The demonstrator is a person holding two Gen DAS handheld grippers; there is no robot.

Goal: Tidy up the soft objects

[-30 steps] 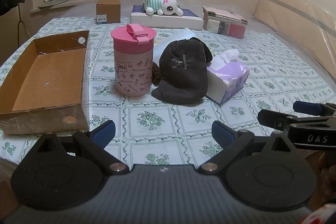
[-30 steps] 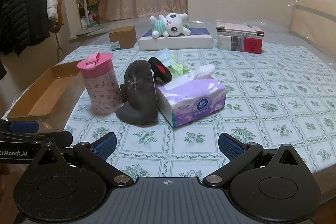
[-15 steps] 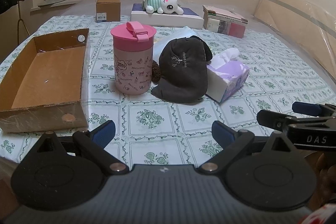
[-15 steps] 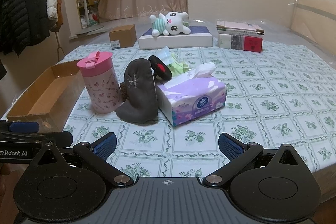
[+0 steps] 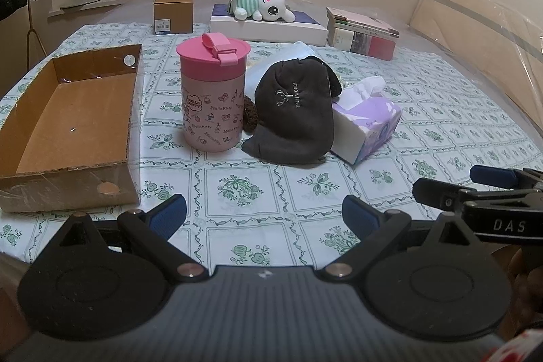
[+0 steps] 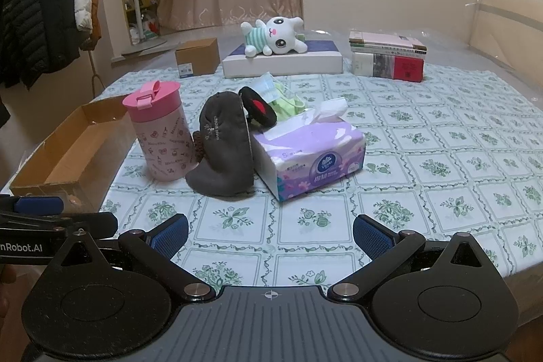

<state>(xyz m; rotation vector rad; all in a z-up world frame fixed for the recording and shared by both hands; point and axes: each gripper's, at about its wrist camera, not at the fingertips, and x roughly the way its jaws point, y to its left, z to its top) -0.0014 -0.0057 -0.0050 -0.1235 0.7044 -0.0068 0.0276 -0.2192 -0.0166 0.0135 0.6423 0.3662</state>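
While both tools hang low over the near edge of the table (image 5: 441, 111), nothing is held. Seen from the left wrist, the left gripper (image 5: 264, 215) has its jaws spread wide and empty above the floral cloth. Ahead, near the middle of the table, the dark grey beanie (image 5: 293, 116) slumps against the tissue pack (image 5: 368, 128) on its right and lies just beside the pink tumbler (image 5: 213, 100) on its left. The cardboard box (image 5: 68, 121) sits open along the left edge, a likely home for the soft things. Reaching for the beanie from this side could knock the upright tumbler over, since the two are so close.

From the right wrist, the right gripper (image 6: 269, 231) is likewise spread wide, gripping nothing. This view shows the beanie (image 6: 224, 151) propped on the side of the tissue pack (image 6: 312, 155), with a black and red item (image 6: 258, 107) and green cloth (image 6: 288, 104) piled behind. Pulling the beanie away may tumble those pieces or drag the light pack across the cloth. A shallow pinch on limp knit could also slip. The plush rabbit (image 6: 275, 36) lies on a flat white box (image 6: 281, 61) by the far edge, a long reach over everything else.
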